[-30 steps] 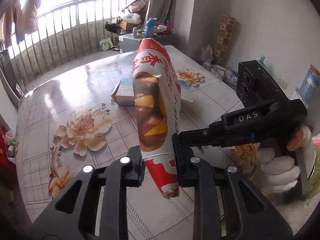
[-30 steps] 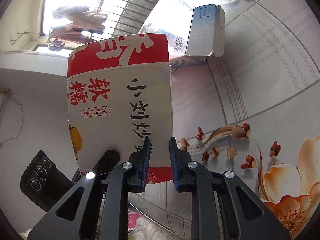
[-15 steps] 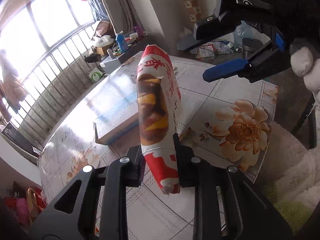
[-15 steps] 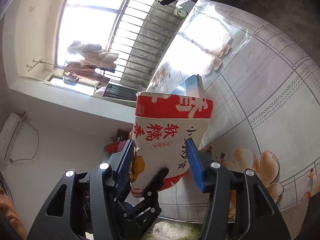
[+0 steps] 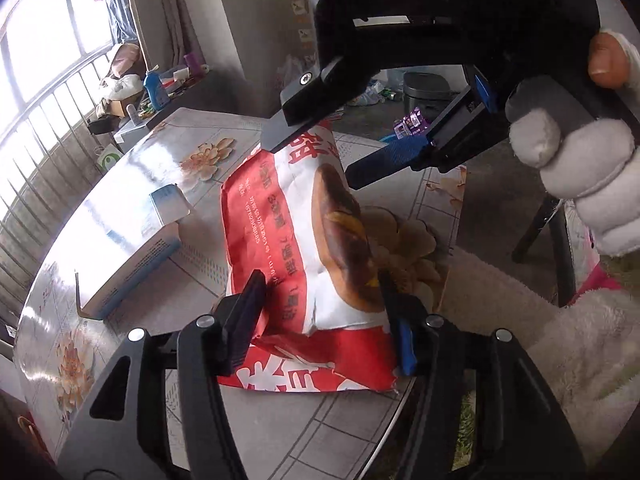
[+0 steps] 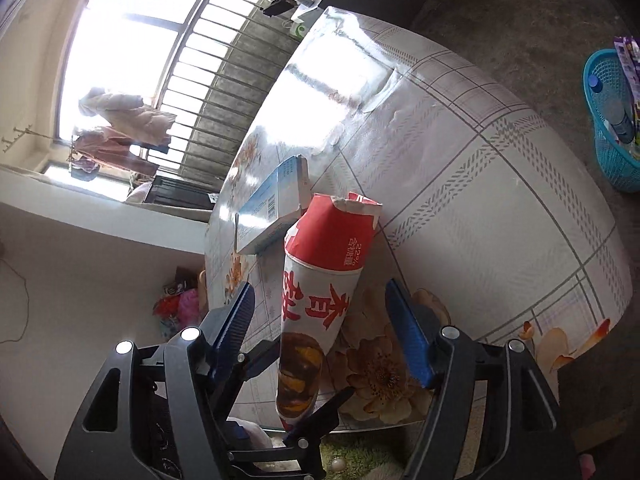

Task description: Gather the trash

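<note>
Snack bag [image 5: 304, 248]: crinkly paper-plastic, red and white, w/ a brown-and-yellow food photo on the face. It sits low over the near edge of the bench [image 5: 120, 184], between my two grippers.

L gripper [image 5: 320, 312]: fingers spread wide, black ribbed pads against both side edges of the bag near its red bottom band. Can't tell if they clamp it or only flank it.

R gripper [image 5: 312, 160]: comes in from above, my white-gloved hand [image 5: 580, 168] on the handle. Jaws apart, one on each side of the bag's top end.

R wrist view: bag [image 6: 320, 280] is edge-on here, narrow, w/ a torn, ragged top. R gripper [image 6: 320, 320] has blue ribbed pads well clear of it on both sides. L gripper [image 6: 300, 376] shows at the bag's lower end.

Writing: big red Chinese chars. "22%" is readable in R view only. L view has a row of digits, too small to read.

Bench cover: glossy, grey grid lines, peach flower prints, strong glare. A flat blue-white carton [image 5: 132, 248] lies just beside the bag; its barcode [image 6: 273, 203] shows in R view only. A blue mesh basket [image 6: 612, 136] stands on the floor.
</note>
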